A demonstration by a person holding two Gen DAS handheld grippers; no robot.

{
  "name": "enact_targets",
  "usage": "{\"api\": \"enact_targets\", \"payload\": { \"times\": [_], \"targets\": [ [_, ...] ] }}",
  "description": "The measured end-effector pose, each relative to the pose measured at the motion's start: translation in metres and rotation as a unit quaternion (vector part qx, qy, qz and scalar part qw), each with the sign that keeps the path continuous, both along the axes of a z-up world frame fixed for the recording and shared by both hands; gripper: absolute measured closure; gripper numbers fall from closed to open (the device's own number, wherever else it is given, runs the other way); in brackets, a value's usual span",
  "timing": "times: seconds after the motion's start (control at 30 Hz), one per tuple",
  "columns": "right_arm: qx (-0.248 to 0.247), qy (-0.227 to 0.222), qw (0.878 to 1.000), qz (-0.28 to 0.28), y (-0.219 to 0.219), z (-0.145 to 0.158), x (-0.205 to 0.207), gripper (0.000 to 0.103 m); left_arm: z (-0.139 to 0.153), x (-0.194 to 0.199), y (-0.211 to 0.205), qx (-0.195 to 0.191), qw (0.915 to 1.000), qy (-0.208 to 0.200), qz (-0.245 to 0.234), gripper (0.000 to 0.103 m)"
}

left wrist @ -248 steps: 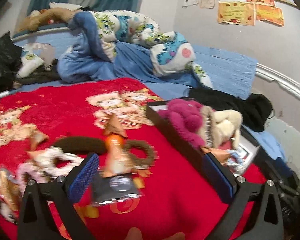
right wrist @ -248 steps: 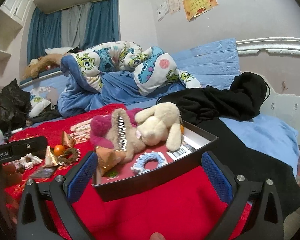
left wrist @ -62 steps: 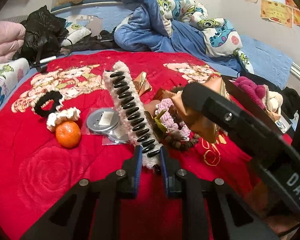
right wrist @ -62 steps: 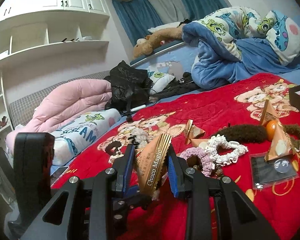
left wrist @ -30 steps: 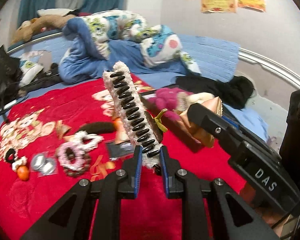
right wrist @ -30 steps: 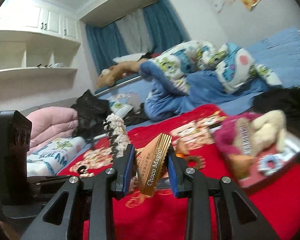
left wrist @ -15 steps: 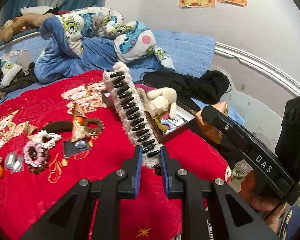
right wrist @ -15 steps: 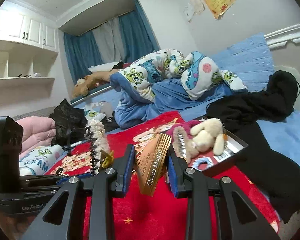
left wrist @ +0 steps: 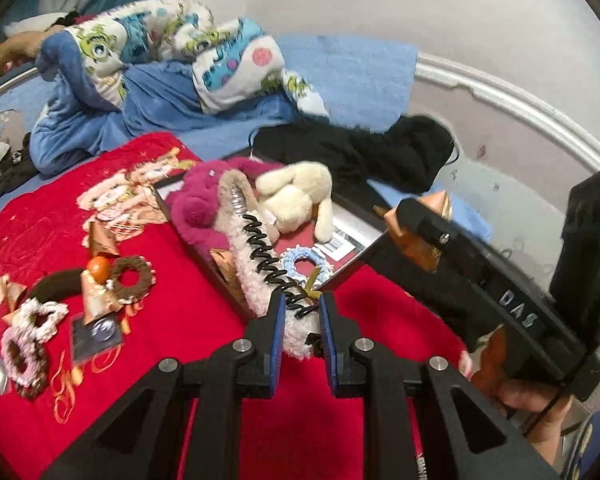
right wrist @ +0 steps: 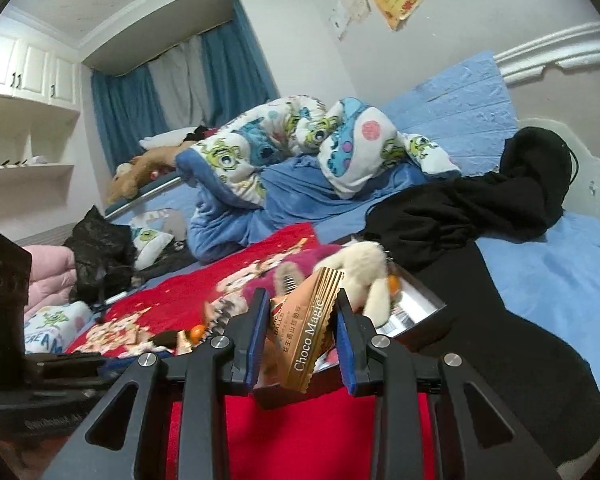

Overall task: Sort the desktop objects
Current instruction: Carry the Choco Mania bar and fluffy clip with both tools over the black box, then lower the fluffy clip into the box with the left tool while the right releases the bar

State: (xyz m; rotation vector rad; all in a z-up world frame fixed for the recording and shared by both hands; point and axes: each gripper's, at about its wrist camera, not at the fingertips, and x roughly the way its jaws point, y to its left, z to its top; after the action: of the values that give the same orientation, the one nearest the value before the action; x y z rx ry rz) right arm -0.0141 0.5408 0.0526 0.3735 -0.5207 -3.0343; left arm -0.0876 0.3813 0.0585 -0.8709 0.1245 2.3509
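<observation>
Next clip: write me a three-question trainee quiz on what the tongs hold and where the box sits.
1. True or false: the left tongs are shut on a fuzzy hair clip.
2. What do the right tongs grip? A) orange B) Choco Magic snack packet C) scrunchie
3. Fill in: the cream plush toy lies in the ____.

Key: 1 true; 2 B; 3 box.

My left gripper (left wrist: 300,320) is clamped nearly closed, tilted downward; my right gripper (right wrist: 302,328) pinches too, roughly level, I think.
</observation>
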Motion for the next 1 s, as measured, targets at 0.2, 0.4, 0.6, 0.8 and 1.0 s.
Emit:
{"api": "enact_targets", "payload": {
  "times": [0.2, 0.4, 0.6, 0.8, 1.0],
  "targets": [
    [-0.014, -0.017, 1.000, -0.012, 0.018, -0.011, -0.023, 0.073, -0.007, -0.031, 0.024, 0.003, 0.9999, -0.002, -0.016, 0.085],
    [-0.007, -0.026, 0.999, -0.019, 0.028, -0.016, -0.043, 0.073, 0.000, -0.051, 0.041, 0.001, 0.9996, 0.014, -0.026, 0.085],
    [0.009, -0.040, 0.999, -0.019, 0.030, -0.023, -0.072, 0.073, -0.007, -0.077, 0.044, 0.021, 0.9995, 0.006, -0.024, 0.085],
    [0.016, -0.063, 0.998, -0.019, 0.030, -0.042, -0.101, 0.073, -0.042, -0.098, 0.051, -0.019, 0.9997, 0.006, -0.016, 0.085],
    [0.015, -0.114, 0.993, -0.006, 0.032, -0.061, -0.121, 0.073, -0.067, -0.109, 0.060, -0.039, 0.9987, 0.022, -0.023, 0.085]
  ]
}}
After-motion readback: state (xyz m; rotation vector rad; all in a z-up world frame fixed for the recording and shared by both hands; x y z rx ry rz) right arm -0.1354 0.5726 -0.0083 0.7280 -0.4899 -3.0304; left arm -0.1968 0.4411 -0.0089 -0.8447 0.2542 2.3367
